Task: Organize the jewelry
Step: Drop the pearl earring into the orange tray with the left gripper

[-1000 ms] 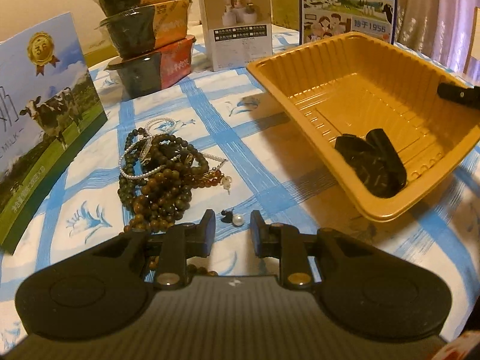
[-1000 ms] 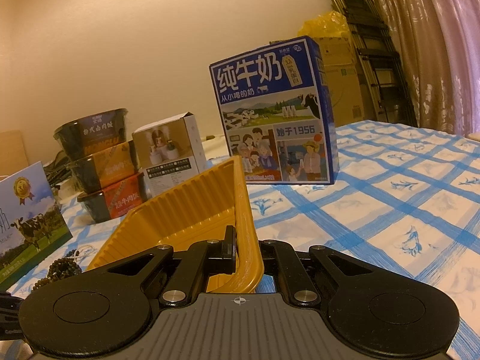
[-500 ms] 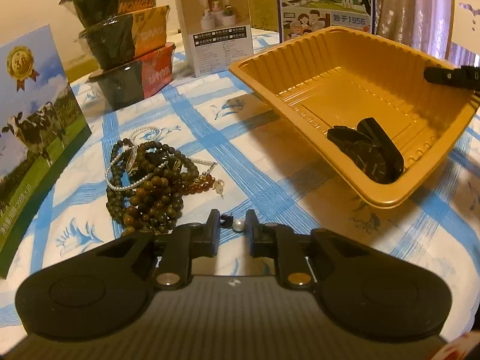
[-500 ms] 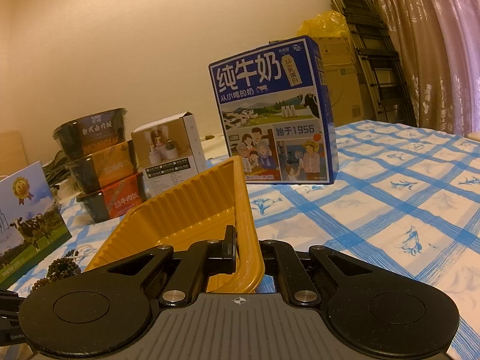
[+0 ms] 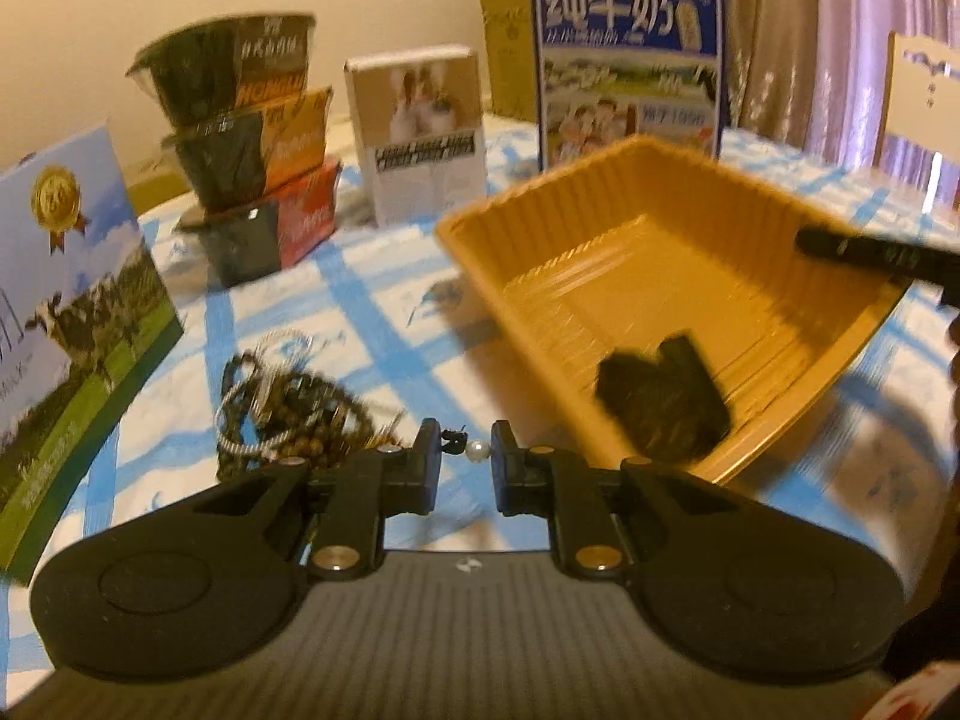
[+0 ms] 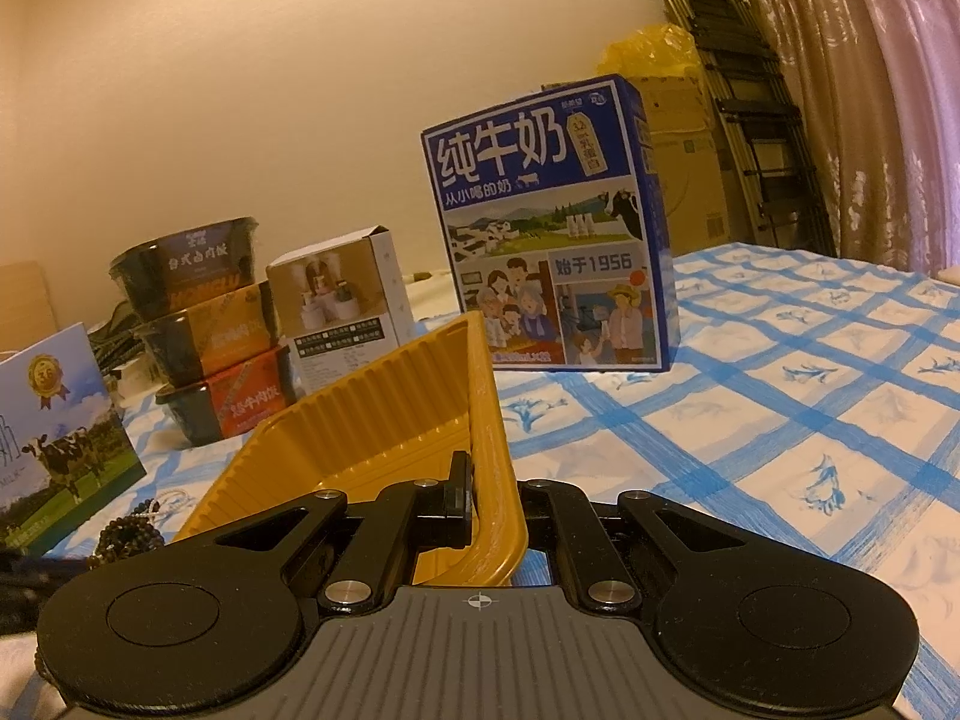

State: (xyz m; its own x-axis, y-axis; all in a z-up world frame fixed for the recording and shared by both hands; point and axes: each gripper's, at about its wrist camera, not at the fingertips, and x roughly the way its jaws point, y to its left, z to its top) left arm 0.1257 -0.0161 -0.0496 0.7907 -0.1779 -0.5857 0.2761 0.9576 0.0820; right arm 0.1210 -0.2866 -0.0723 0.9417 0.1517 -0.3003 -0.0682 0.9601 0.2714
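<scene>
My left tongs (image 5: pixel 467 450) pinch a small pearl earring (image 5: pixel 477 451) between their tips, lifted clear of the table. My right tongs (image 6: pixel 492 498) are clenched on the wall of the yellow tray (image 6: pixel 384 414), tipping it toward the left. The step in hand is carrying the earring over. Next I must bring it above the tray, where a dark item (image 5: pixel 660 396) already lies, and release. The bead pile (image 5: pixel 288 408) waits near the table's left edge.

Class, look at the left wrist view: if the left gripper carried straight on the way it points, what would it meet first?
Probably the near rim of the yellow tray; the left gripper already holds a pearl earring, and depth is uncertain.
</scene>
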